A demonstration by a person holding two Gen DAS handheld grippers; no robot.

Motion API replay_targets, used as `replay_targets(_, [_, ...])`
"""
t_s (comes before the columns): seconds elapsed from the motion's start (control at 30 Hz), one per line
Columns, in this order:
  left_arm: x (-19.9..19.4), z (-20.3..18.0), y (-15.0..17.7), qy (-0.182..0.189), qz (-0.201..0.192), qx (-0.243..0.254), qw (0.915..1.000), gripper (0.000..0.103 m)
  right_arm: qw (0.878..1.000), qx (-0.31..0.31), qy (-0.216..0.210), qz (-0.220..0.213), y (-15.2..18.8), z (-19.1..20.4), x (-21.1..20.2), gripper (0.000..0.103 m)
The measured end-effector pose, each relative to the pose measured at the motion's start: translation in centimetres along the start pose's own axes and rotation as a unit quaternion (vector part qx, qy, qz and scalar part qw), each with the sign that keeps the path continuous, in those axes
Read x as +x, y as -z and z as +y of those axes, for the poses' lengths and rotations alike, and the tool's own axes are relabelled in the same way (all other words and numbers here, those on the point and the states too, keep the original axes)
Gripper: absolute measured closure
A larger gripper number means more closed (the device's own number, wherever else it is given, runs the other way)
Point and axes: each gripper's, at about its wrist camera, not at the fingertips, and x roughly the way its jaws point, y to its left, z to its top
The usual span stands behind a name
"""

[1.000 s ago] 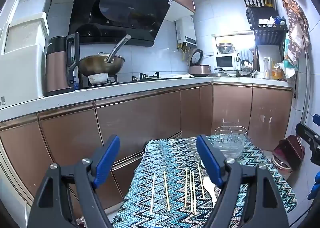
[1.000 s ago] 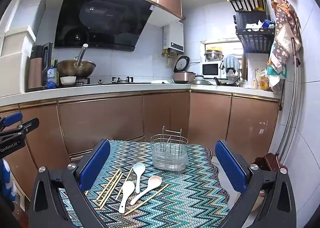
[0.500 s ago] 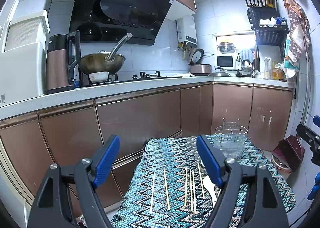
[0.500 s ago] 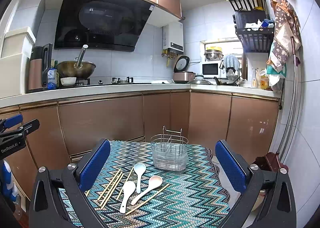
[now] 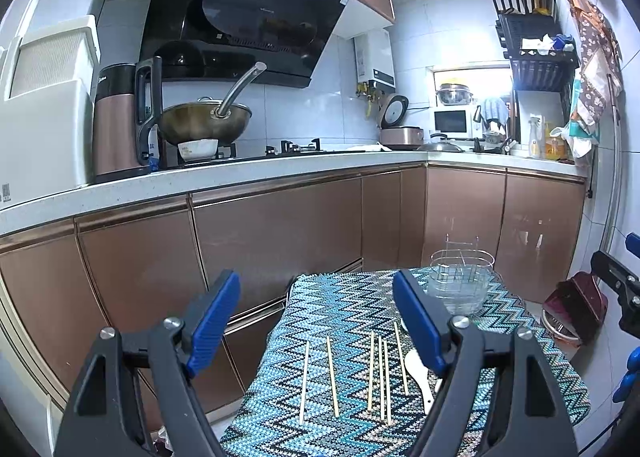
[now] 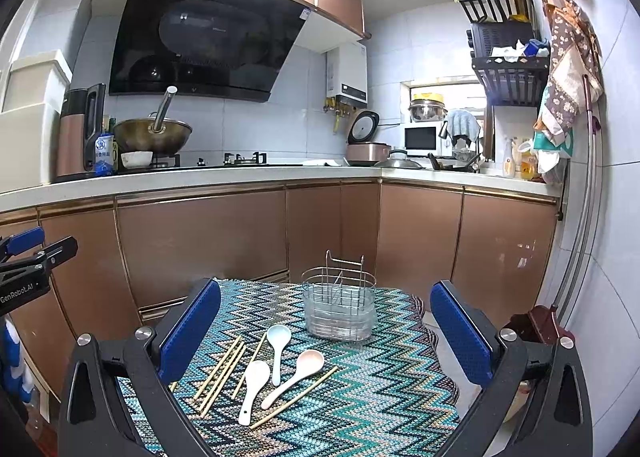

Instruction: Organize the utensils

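Observation:
Several wooden chopsticks (image 6: 224, 371) and three ceramic spoons, one bluish (image 6: 277, 349), one white (image 6: 252, 387), one pinkish (image 6: 298, 371), lie on a zigzag-patterned cloth (image 6: 380, 389). A wire utensil holder in a clear tray (image 6: 339, 305) stands upright behind them. My right gripper (image 6: 325, 333) is open and empty above the cloth. My left gripper (image 5: 326, 323) is open and empty over the chopsticks (image 5: 376, 375); the holder (image 5: 460, 283) is at its far right, and a white spoon (image 5: 418, 371) is partly hidden by its right finger.
Copper cabinets (image 6: 208, 241) and a white counter (image 6: 240, 173) with a wok (image 6: 154, 133), kettle and rice cooker stand behind the cloth-covered table. A dustpan (image 5: 576, 307) sits on the floor at the right by the tiled wall.

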Motion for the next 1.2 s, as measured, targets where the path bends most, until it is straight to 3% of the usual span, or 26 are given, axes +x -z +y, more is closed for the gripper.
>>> replay_targets(1.2, [1.1,-0.9,0.8,0.009,0.019,0.002,0.9998,0.025,1.000,0.021,0.008,0.007,0.7,-0.7,1.2,0.000])
